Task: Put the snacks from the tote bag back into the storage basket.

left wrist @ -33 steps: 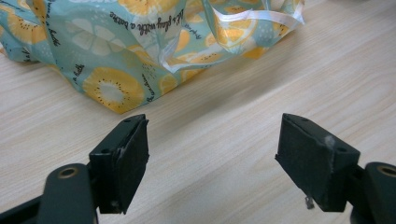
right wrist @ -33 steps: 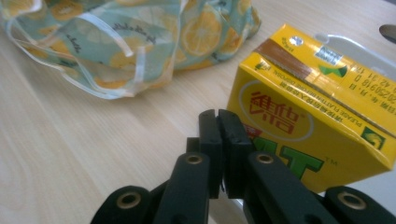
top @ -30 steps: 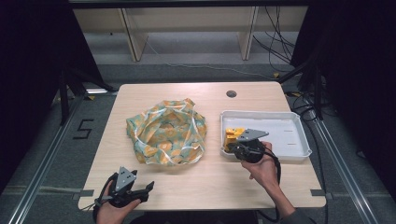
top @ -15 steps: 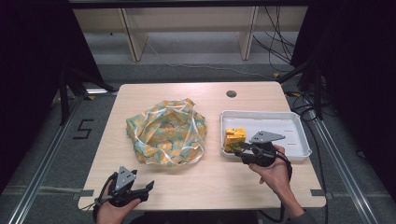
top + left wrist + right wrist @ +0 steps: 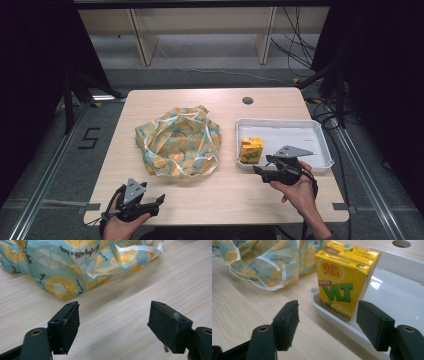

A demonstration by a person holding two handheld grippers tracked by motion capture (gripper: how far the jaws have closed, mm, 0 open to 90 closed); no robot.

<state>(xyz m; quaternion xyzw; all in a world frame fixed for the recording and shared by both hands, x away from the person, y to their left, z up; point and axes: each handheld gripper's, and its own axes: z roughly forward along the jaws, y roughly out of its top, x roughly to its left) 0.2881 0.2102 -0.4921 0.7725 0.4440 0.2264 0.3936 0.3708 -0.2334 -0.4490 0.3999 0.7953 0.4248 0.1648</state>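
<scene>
A yellow drink carton [image 5: 251,149] [image 5: 345,281] stands upright in the near left corner of a white tray [image 5: 280,122] [image 5: 402,297]. My right gripper [image 5: 257,171] [image 5: 328,325] sits just short of the tray's near rim, open, with the carton ahead of its jaws and nothing between them. A lemon-print bag [image 5: 177,142] [image 5: 62,262] [image 5: 262,257] with white ribbon handles lies crumpled in the middle of the table. Near the table's front left edge, my left gripper [image 5: 159,201] [image 5: 113,327] is open over bare wood, a short way from the bag's near edge.
The wooden table [image 5: 225,200] has a round cable hole [image 5: 247,100] at the back right. Apart from the carton, the tray holds nothing. Bare wood lies between the two grippers along the front edge. Shelving legs and cables sit on the floor beyond the table.
My right gripper has drawn back from the carton toward the front edge, leaving the carton standing in the tray. The left gripper has stayed put.
</scene>
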